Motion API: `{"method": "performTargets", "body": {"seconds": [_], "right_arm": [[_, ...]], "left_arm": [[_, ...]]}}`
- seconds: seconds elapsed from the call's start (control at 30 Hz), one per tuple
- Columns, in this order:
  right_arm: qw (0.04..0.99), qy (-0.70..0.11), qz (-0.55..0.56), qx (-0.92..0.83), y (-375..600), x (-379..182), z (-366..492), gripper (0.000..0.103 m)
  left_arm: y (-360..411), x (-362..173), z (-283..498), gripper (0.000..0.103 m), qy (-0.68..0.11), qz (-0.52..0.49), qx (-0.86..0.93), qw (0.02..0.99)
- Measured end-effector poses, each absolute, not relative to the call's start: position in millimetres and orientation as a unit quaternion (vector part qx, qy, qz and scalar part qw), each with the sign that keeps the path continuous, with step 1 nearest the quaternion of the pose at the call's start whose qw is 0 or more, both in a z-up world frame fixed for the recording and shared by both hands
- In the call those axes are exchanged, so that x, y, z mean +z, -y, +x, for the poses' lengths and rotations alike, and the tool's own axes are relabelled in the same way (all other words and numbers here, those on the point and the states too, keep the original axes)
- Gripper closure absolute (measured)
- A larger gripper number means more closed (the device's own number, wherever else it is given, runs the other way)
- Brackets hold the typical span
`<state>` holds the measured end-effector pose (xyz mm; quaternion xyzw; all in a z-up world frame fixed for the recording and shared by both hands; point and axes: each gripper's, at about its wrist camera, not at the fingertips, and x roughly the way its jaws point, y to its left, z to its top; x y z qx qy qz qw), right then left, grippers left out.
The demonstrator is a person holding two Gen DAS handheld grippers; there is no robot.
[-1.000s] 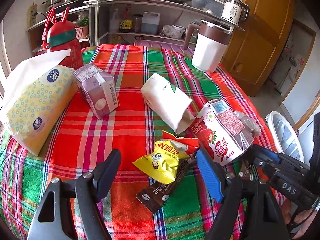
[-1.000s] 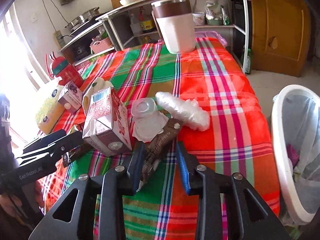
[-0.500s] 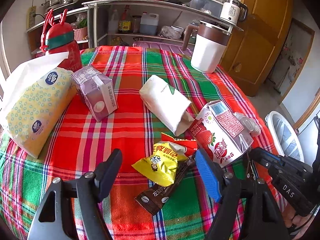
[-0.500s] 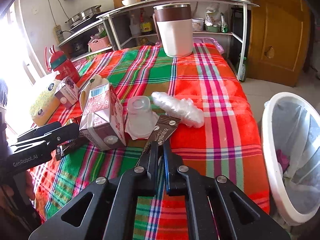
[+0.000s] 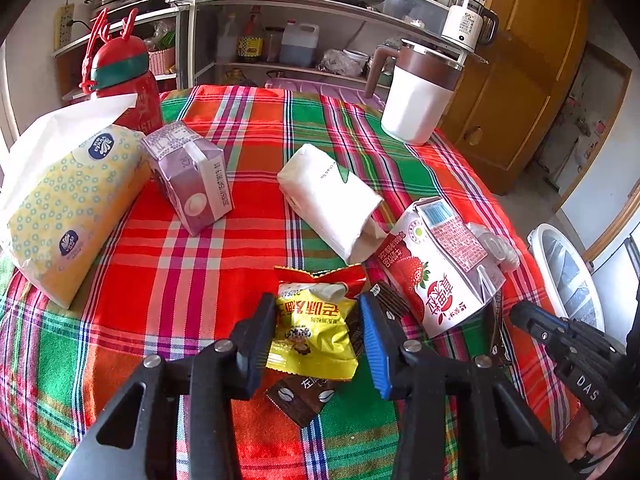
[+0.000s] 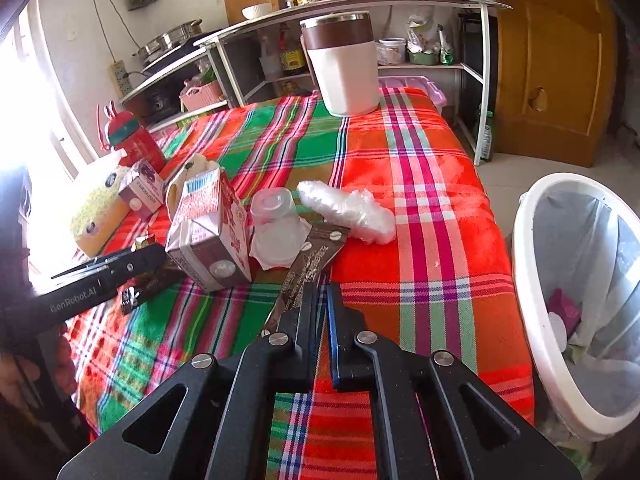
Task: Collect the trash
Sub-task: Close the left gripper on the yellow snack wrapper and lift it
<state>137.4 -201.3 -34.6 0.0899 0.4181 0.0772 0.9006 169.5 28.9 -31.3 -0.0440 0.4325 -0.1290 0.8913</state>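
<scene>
Here, waste bin beside table edge, floor open

Left gripper has just been closing, something between its jaws; right gripper clamped.

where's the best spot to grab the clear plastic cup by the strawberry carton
Likely across the narrow base of the clear plastic cup, coming from above: it stands upside down, base up, wide mouth on the cloth. The strawberry carton crowds its left, so close front to back.

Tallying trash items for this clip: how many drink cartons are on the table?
2. The purple carton stands beside the tissue pack; the strawberry carton sits near the brown coffee wrappers. Others could be hidden behind them.
</scene>
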Motion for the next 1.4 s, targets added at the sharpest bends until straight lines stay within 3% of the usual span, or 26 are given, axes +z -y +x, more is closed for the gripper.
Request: {"method": "performTargets", "body": {"seconds": [0.2, 0.27, 0.33, 0.57, 0.67, 0.77, 1.4], "right_arm": [[0.896, -0.422, 0.105, 0.096, 199.8, -32.7, 143.5, 0.095], [0.894, -0.426, 0.097, 0.100, 193.2, -34.1, 147.4, 0.075], [0.892, -0.432, 0.088, 0.099, 187.5, -37.0, 151.4, 0.065], [0.892, -0.440, 0.060, 0.087, 177.1, -40.9, 155.5, 0.066], [0.894, -0.439, 0.051, 0.074, 178.0, -41.6, 153.7, 0.078], [0.892, -0.440, 0.062, 0.078, 184.9, -41.9, 150.8, 0.082], [0.912, -0.394, 0.084, 0.082, 215.3, -10.9, 108.2, 0.084]], "left_arm": [[-31.5, -27.8, 162.9, 0.060, -0.427, -0.055, -0.132, 0.893], [-32.2, -25.5, 159.5, 0.060, -0.424, -0.057, -0.132, 0.894], [-32.2, -23.2, 156.6, 0.060, -0.421, -0.058, -0.132, 0.895], [-31.0, -18.2, 147.7, 0.060, -0.417, -0.057, -0.134, 0.897], [-27.9, -18.3, 143.8, 0.060, -0.417, -0.055, -0.138, 0.897], [-24.4, -16.9, 140.6, 0.060, -0.416, -0.054, -0.142, 0.896], [20.8, 5.3, 117.2, 0.060, -0.389, -0.019, -0.169, 0.905]]}}
